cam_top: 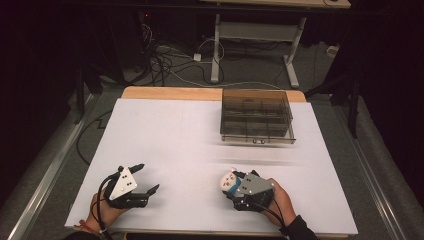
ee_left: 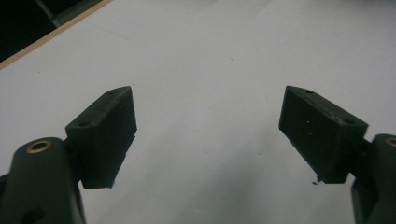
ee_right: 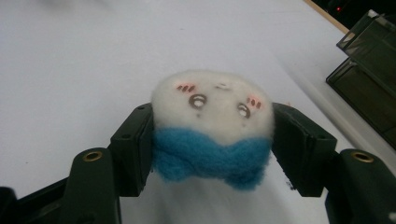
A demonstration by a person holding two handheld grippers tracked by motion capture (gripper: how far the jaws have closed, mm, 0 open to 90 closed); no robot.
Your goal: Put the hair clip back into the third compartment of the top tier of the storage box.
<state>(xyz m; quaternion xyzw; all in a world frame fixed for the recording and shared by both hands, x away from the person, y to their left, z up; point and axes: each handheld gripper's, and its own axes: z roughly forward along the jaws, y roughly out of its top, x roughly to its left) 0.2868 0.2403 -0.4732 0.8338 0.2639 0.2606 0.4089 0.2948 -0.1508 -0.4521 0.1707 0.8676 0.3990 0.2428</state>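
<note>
I find no lettering or brand to read on anything here. My right gripper [ee_right: 212, 144] pinches a small felted wool toy [ee_right: 212, 123] by its sides: fuzzy white head, metal bead eyes, pink cheek dashes, a blue knotted scarf. It sits near the front edge of the matte white table [cam_top: 165, 135]. My left gripper [ee_left: 208, 135] hangs over bare table with its blocky black jaws spread wide, gripping nothing. At the far side rests a smoky, translucent plastic organiser box [cam_top: 256, 116], rectangular, split into compartments, well apart from both hands.
</note>
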